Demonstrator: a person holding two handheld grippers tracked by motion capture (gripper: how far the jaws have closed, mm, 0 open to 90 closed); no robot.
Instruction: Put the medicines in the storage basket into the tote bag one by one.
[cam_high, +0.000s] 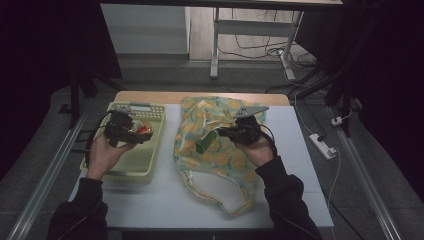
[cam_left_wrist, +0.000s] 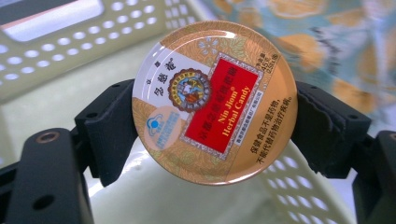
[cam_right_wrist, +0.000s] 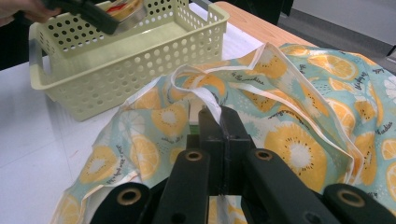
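Left gripper clamps candy tin above basket at desk's left edge. Right gripper pinches bag rim shut. Next: carry tin into the bag mouth.

- The round candy tin, seen in the left gripper view, carries on its red panel the words "Nin Jiom" and, below them, "Herbal Candy" in gold letters.
- Chinese characters run beside those words on the same red panel, too fine to read surely.
- More Chinese characters stand on the white band of the lid and along its gold rim; "45" can be made out at the upper right edge.
- A round emblem sits left of the red panel, its ring of lettering too small to read.
- The orange-print bag, in the right gripper view, bears small cursive writing on its cloth; only "sunshine" seems legible near the hem.
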